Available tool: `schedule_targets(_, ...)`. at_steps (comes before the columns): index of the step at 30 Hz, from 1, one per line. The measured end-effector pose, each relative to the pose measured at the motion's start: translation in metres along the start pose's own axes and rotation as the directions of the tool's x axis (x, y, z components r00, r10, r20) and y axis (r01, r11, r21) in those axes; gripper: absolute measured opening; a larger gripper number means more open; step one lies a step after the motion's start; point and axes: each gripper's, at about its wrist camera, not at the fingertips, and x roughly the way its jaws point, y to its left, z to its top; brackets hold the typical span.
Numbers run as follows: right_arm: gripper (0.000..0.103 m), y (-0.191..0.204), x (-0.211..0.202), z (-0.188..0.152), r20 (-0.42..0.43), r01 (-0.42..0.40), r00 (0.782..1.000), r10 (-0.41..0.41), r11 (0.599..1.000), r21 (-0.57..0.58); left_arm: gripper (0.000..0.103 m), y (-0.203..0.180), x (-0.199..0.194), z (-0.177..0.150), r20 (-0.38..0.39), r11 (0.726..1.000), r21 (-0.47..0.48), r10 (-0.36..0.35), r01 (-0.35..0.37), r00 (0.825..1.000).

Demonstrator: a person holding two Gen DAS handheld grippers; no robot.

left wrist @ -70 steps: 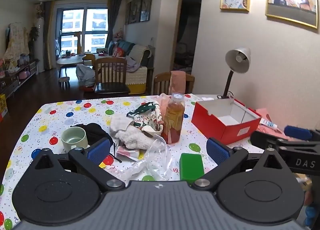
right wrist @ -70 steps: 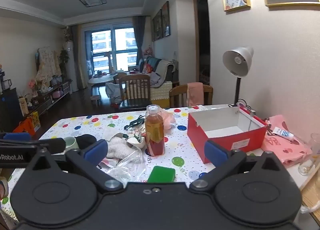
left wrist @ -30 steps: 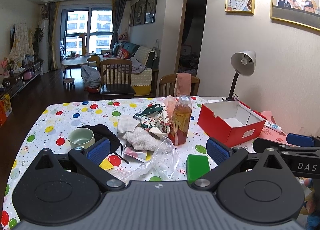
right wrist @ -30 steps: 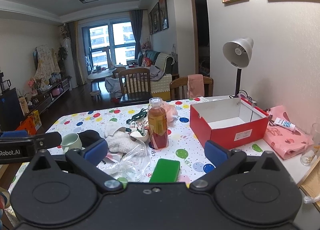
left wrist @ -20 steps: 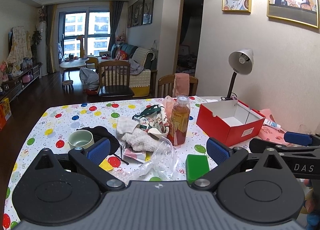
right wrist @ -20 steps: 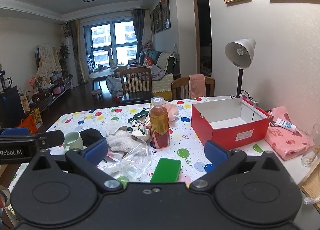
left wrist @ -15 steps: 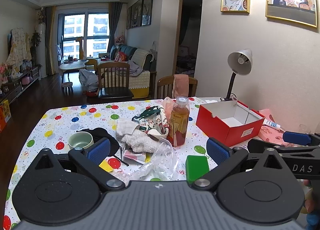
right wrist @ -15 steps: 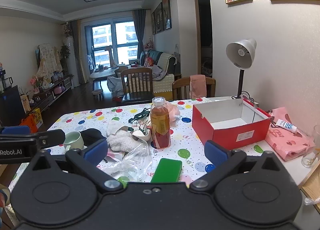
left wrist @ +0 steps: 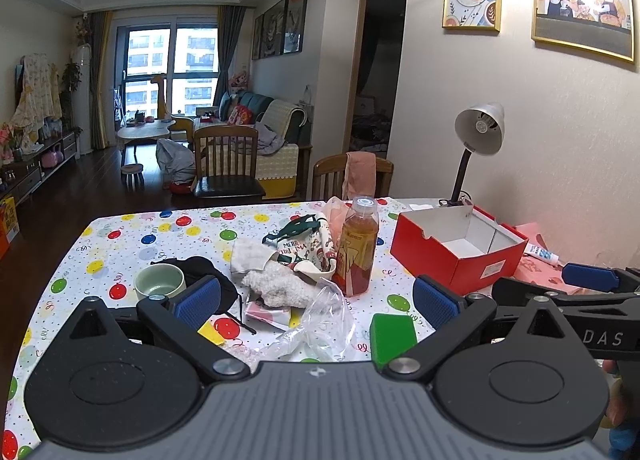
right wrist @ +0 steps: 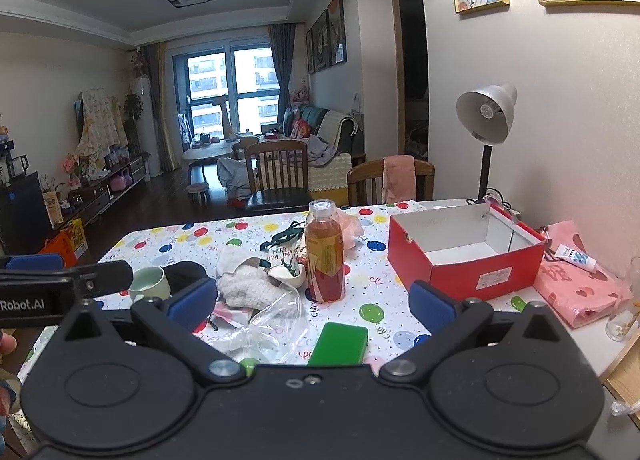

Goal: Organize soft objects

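A fluffy white sock lies in the middle of the balloon-print tablecloth, beside a white cloth, a Christmas-print fabric pouch and a black cloth. A crumpled clear plastic bag lies nearer. An empty red shoebox stands open at the right. My left gripper hovers open above the near table edge, nothing between its blue pads. My right gripper is open too, level with it on the right.
A bottle of amber drink stands upright by the soft pile. A pale green cup, a green block, a pink bag with a tube on it, a desk lamp and a glass are also on the table.
Both views bobbed slightly up and down and drifted a little; the grippers stayed open and no object on the table moved.
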Motion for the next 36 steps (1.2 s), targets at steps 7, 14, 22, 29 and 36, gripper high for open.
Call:
schedule_targets(7,0.103,0.002,0.000,0.000,0.007,-0.006,1.000,0.006,1.000,-0.005,0.103,0.003,0.001,0.000,0.004,1.000,-0.011,0.005,-0.005,1.000)
schedule_targets(14,0.102,0.005,0.004,0.001,-0.001,-0.010,1.000,0.010,1.000,-0.011,0.103,0.007,0.008,-0.001,-0.013,1.000,-0.029,0.003,-0.003,1.000)
schedule_targets(22,0.101,0.012,0.017,0.000,-0.023,-0.017,1.000,0.016,1.000,-0.019,0.103,0.013,0.014,-0.003,-0.023,0.999,-0.034,-0.013,0.012,1.000)
schedule_targets(29,0.100,0.019,0.039,0.001,-0.059,-0.024,0.998,0.022,0.999,-0.033,0.103,0.037,0.036,-0.003,-0.058,0.997,-0.072,0.006,-0.010,0.998)
schedule_targets(36,0.099,0.016,0.074,-0.001,-0.134,-0.002,0.991,0.000,1.000,-0.015,0.103,0.078,0.065,-0.020,-0.103,0.994,-0.051,0.093,-0.099,0.990)
